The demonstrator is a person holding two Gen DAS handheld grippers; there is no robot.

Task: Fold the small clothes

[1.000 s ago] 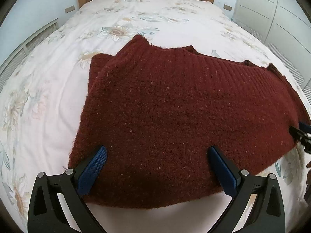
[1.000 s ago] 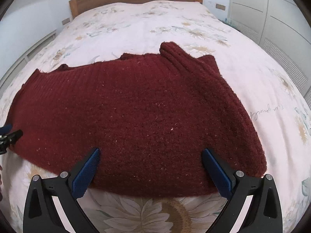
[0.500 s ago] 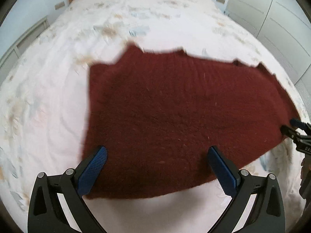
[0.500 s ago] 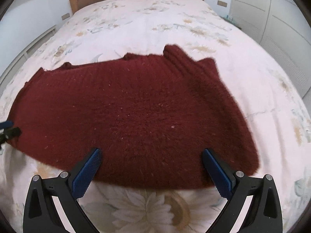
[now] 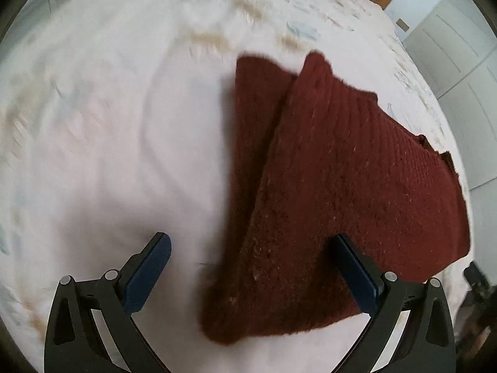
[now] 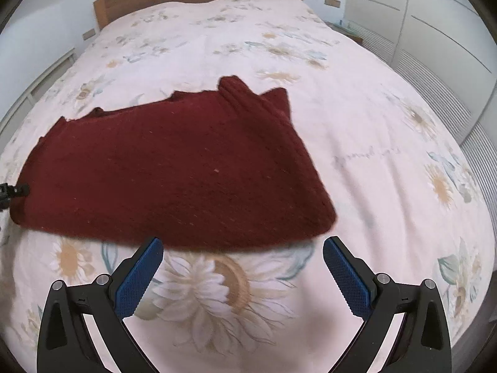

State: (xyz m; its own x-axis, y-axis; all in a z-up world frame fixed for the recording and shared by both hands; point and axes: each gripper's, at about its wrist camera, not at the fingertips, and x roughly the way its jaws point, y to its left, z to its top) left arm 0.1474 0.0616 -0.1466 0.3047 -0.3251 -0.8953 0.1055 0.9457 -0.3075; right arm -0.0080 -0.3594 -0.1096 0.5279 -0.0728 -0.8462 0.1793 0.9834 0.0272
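On the bed: maroon knit sweater (image 6: 174,174) lies flat on the floral bedspread (image 6: 372,99), partly folded, a narrow strip doubled along its side edge.
Sweater position, my right view: centre to 9 o'clock, near hem just ahead of my fingertips.
Sweater position, my left view: 3 o'clock half, its corner between the jaws.
Left hand-held gripper (image 5: 251,267): jaws spread wide, holding nothing, over that corner.
Right hand-held gripper (image 6: 242,267): jaws wide apart, empty, just short of the hem.
Risk 1: thick fuzzy knit, I could pinch only the top layer and the fold peels open.
Risk 2: left view is blurred, so I may misjudge the corner and grab bedspread too.
Risk 3: uneven lift from my two sides skews the next fold.
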